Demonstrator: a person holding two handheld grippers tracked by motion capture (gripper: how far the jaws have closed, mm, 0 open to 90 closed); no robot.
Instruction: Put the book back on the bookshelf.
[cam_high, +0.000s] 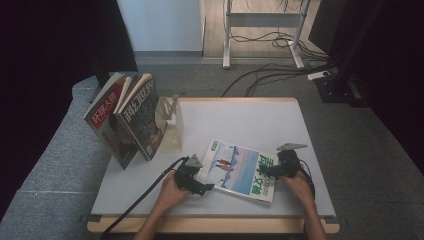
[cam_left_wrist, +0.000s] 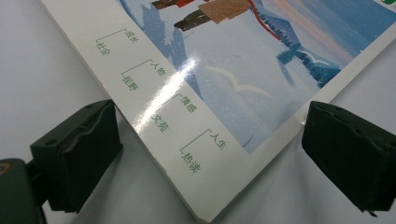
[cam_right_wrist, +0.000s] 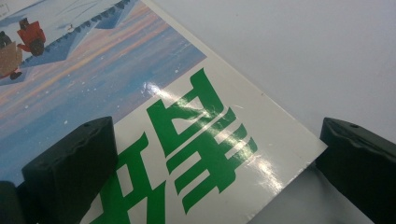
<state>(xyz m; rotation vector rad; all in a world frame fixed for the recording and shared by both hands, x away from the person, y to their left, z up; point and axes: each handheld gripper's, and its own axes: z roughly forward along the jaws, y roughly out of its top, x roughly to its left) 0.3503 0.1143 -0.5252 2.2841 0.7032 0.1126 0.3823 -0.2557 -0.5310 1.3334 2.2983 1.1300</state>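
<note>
— White and mostly bare, that surface (cam_high: 250, 120). What's lying on it?

— One magazine (cam_high: 239, 169), flat near the front edge and turned askew. Its cover has a snowy scene with small figures and big green characters at one end.

— And the two tools?

— The left tool (cam_high: 207, 186) sits at the magazine's near left corner. In the left gripper view its jaws stand wide apart with that corner between them, and I can't tell whether either jaw touches the paper. The right tool (cam_high: 266, 172) is at the end with the green characters. Its jaws are spread too, one over the cover and one out over bare surface past the corner, clamped on nothing.

— Who holds them?

— A person's hands, forearms coming in from the near side. A black cable (cam_high: 142, 196) trails off the left tool.

— Anything farther out?

— At the back left a pale stand (cam_high: 172, 125) props up two magazines (cam_high: 127, 120), leaning on edge. Beyond, grey floor (cam_high: 370, 150) with loose cables (cam_high: 270, 70) and a desk frame (cam_high: 262, 30)
</note>
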